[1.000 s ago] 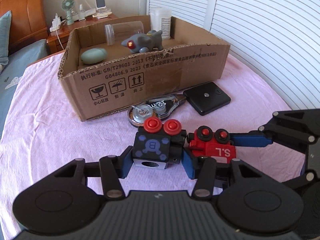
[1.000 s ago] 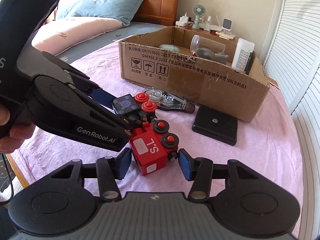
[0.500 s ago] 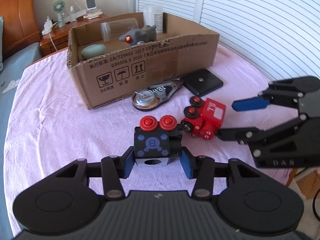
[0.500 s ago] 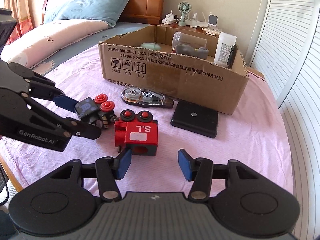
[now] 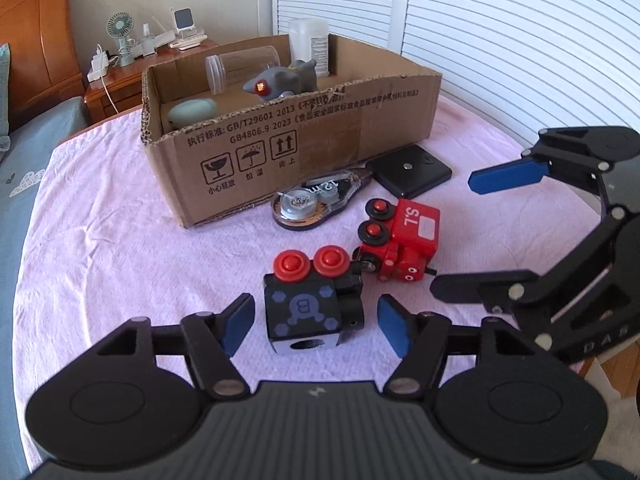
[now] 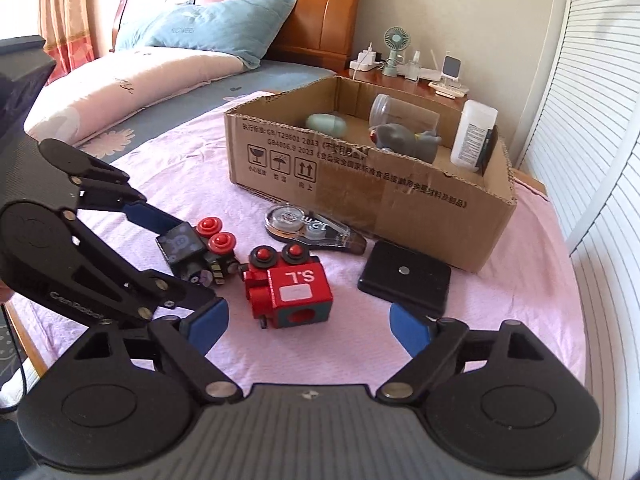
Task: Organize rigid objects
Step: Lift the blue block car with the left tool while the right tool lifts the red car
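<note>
You are letting go with both hands at once. Your left gripper (image 5: 316,322) is opening around the black toy car (image 5: 310,306), and its blue pads are standing clear of the car's sides, so nothing is held. Your right gripper (image 6: 308,326) is opening too, wider, with the red toy car (image 6: 290,288) lying on its side between the jaws and touched by neither. The 2 cars are resting nose to nose on the pink cloth (image 5: 120,248), just in front of the cardboard box (image 5: 288,140), where a grey toy (image 5: 280,80) and a clear jar (image 5: 240,66) are already lying.

To do this release well, you are probably best finishing the opening before you draw either hand back, so no pad drags a car sideways. Be watching the spot where the cars meet: a nudge on one is likely to shift the other. The tape dispenser (image 5: 316,200) and the black pad (image 5: 408,170) are still waiting beside the box, so be lifting away rather than sweeping across them.
</note>
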`<state>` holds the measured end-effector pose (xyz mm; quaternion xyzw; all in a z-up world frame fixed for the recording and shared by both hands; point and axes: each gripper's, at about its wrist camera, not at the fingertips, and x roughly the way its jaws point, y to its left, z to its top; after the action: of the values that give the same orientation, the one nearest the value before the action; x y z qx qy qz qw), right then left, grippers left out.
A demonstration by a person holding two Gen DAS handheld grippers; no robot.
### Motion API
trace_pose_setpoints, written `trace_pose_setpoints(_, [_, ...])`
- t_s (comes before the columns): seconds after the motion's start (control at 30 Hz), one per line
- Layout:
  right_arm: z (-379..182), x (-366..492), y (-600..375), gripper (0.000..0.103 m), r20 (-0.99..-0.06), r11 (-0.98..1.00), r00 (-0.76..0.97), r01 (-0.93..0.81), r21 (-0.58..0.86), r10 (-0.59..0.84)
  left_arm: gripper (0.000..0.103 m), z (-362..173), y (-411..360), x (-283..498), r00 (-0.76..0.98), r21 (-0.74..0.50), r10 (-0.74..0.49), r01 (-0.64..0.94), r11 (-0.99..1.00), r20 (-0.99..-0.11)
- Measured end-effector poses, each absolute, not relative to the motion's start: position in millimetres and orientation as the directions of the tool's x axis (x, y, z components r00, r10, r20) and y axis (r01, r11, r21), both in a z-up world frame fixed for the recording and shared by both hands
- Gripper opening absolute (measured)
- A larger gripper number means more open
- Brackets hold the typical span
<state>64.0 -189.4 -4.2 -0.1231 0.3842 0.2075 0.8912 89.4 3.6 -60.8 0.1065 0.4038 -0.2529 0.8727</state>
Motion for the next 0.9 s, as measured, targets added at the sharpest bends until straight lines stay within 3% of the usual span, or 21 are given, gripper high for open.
trace_pose_setpoints(0.1, [-9.9, 66.4, -181.9, 0.090, -0.736, 0.879, 0.625, -0.469, -0.088, 0.260, 0.065, -63.6, -1.2, 93.8, 0.562, 0.019, -0.315, 0.509, 0.861, -0.765])
trace_pose_setpoints(0.2, [-15.3, 70.6, -182.7, 0.090, -0.746, 0.880, 0.609, -0.469, -0.067, 0.268, 0.052, -62.3, 4.9, 97.5, 0.539, -0.035, -0.357, 0.516, 0.856, -0.763])
trace_pose_setpoints(0.37, [-18.7, 72.4, -180.8, 0.089, -0.749, 0.868, 0.598, -0.493, -0.063, 0.285, 0.052, -63.4, 8.9, 93.1, 0.503, -0.005, -0.404, 0.621, 0.783, -0.764])
trace_pose_setpoints(0.47, [-21.3, 72.5, -176.5, 0.084, -0.757, 0.833, 0.572, -0.549, -0.067, 0.317, 0.052, -63.3, 12.9, 90.5, 0.454, -0.003, -0.442, 0.695, 0.719, -0.774])
trace_pose_setpoints(0.53, [-22.6, 70.2, -172.6, 0.076, -0.754, 0.806, 0.565, -0.586, -0.081, 0.335, 0.052, -62.7, 16.1, 90.0, 0.411, -0.012, -0.464, 0.739, 0.674, -0.785])
trace_pose_setpoints(0.9, [-21.1, 78.5, -157.9, 0.075, -0.769, 0.604, 0.487, -0.779, -0.168, 0.414, 0.052, -61.6, 16.5, 88.1, 0.309, -0.017, -0.495, 0.835, 0.549, -0.812])
